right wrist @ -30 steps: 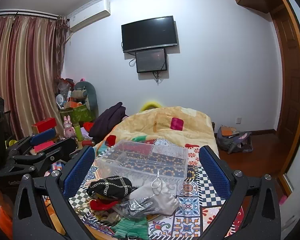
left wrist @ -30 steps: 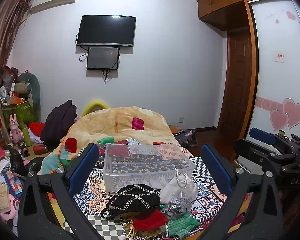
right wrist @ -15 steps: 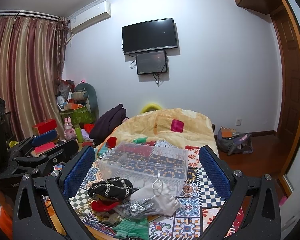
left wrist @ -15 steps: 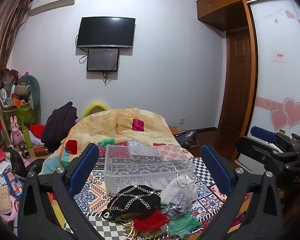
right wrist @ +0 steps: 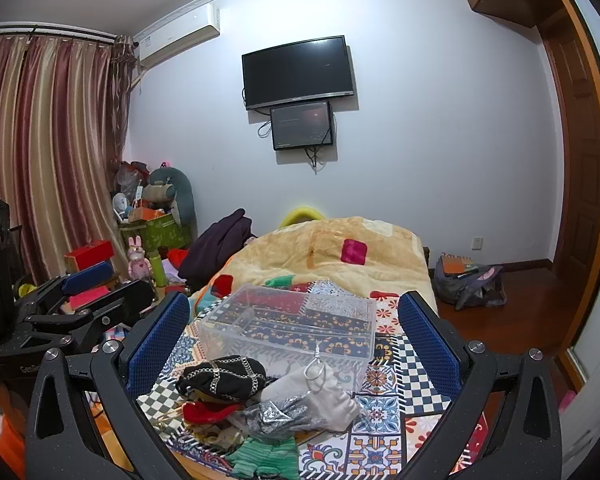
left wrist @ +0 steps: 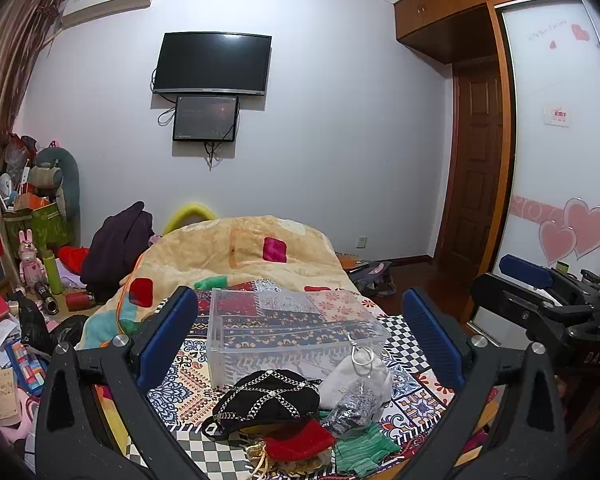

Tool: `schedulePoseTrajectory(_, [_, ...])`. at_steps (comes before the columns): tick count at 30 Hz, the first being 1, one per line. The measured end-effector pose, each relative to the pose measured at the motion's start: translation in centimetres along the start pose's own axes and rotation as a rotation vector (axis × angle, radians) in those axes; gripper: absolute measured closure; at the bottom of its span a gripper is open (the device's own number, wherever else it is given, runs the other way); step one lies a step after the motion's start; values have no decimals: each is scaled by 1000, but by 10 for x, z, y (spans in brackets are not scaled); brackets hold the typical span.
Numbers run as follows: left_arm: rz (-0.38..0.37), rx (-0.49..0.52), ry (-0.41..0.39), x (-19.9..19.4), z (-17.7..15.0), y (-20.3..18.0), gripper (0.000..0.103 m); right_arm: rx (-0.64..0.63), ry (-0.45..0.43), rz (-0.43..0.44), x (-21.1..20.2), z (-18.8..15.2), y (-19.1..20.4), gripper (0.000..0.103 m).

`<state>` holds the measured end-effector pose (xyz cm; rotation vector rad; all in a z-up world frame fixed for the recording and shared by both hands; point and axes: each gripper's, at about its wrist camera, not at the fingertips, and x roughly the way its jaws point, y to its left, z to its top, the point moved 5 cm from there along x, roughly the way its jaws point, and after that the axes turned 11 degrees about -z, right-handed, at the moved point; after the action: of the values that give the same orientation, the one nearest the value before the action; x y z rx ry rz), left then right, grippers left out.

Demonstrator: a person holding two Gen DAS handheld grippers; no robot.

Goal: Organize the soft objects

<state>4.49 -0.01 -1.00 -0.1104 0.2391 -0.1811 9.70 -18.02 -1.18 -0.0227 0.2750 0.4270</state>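
The right gripper body reads "DAS"; the left gripper body "Gen".

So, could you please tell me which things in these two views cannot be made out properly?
- Gold item, left wrist view: under the red pouch, kind unclear.
- Green knit piece, right wrist view: cut by the bottom edge.
- Small screen under the TV: text too small.
- Clear box: see-through, contents uncertain.
- Person: out of both views.
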Motion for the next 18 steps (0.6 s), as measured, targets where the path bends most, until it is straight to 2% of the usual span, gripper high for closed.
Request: schedulePoseTrajectory(18, [-4,3,2,0,-2,-2,0,3,-2,1,2,-2,1,0])
